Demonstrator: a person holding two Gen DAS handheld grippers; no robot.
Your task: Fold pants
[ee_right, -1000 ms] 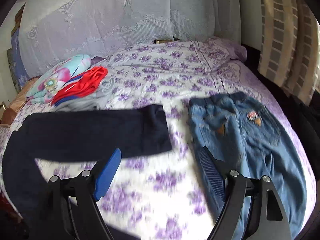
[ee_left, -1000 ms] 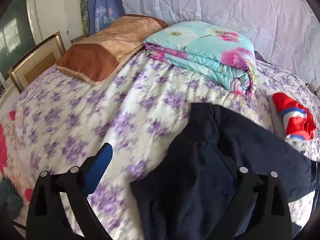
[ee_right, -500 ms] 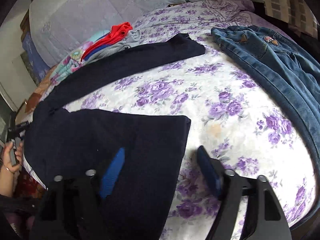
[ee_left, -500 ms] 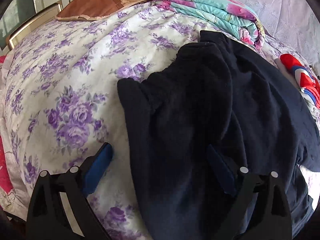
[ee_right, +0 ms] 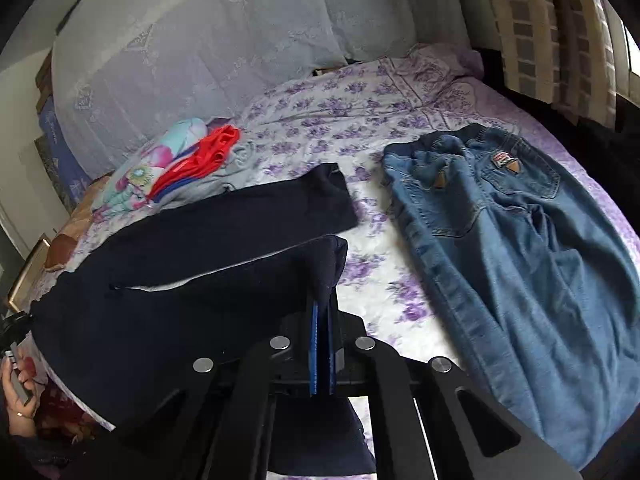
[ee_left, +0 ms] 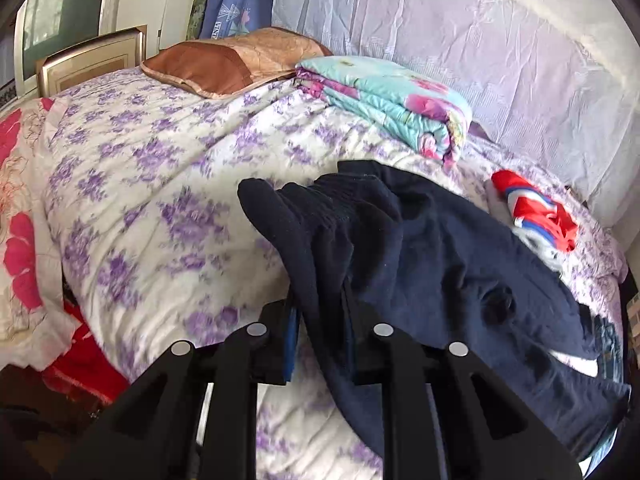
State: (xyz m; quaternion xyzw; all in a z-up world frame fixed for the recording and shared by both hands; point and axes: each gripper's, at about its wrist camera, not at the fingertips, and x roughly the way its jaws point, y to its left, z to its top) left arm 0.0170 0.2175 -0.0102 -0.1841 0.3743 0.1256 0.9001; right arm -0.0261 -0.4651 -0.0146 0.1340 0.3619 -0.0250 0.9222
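Note:
Navy pants (ee_left: 440, 248) lie across the floral bedsheet (ee_left: 160, 184). My left gripper (ee_left: 320, 320) has its jaws closing on the bunched waistband end, and the cloth is pinched between the pads. In the right wrist view the same navy pants (ee_right: 200, 248) spread to the left, one leg folded back. The jaws of my right gripper (ee_right: 322, 312) are closing tight on the hem corner of the nearer leg, with cloth between the blue pads.
Blue jeans (ee_right: 500, 240) lie flat on the right of the bed. A folded floral quilt (ee_left: 392, 100), a brown pillow (ee_left: 232, 60) and a red-and-blue garment (ee_left: 536, 212) sit along the back. A hand (ee_right: 16, 392) shows at the bed's left edge.
Both grippers went from wide open to closed on the navy pants. The left came down onto the waistband, the right onto the leg hem, and the cloth lifted and bunched.

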